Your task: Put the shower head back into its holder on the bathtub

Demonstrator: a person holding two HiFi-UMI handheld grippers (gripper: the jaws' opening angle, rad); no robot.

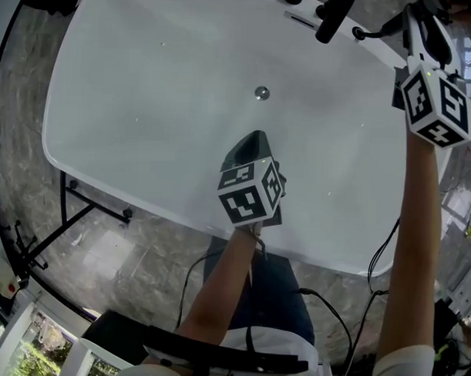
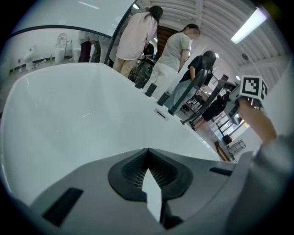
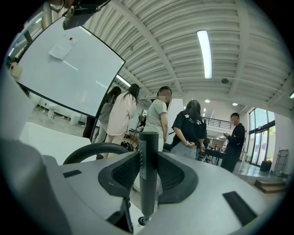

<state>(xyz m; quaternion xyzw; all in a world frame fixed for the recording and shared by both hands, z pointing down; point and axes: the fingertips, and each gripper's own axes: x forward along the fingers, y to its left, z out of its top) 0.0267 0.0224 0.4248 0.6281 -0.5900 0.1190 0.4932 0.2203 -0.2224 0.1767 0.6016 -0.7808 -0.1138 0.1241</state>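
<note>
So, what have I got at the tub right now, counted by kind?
bathtub: 1
drain: 1
shower head: 1
grippers: 2 (left gripper shut, empty; right gripper shut on the shower head)
Total: 5

Our left arm point(image 1: 216, 291) reaches forward and down. The left gripper point(image 2: 148, 158) tilts downward, its jaws pressed together with nothing between them. Our right arm point(image 1: 414, 251) stretches farther out and holds the right gripper point(image 1: 423, 28) level. Its jaws are clamped on the shower head point(image 3: 149, 193), which stands upright between them.
</note>
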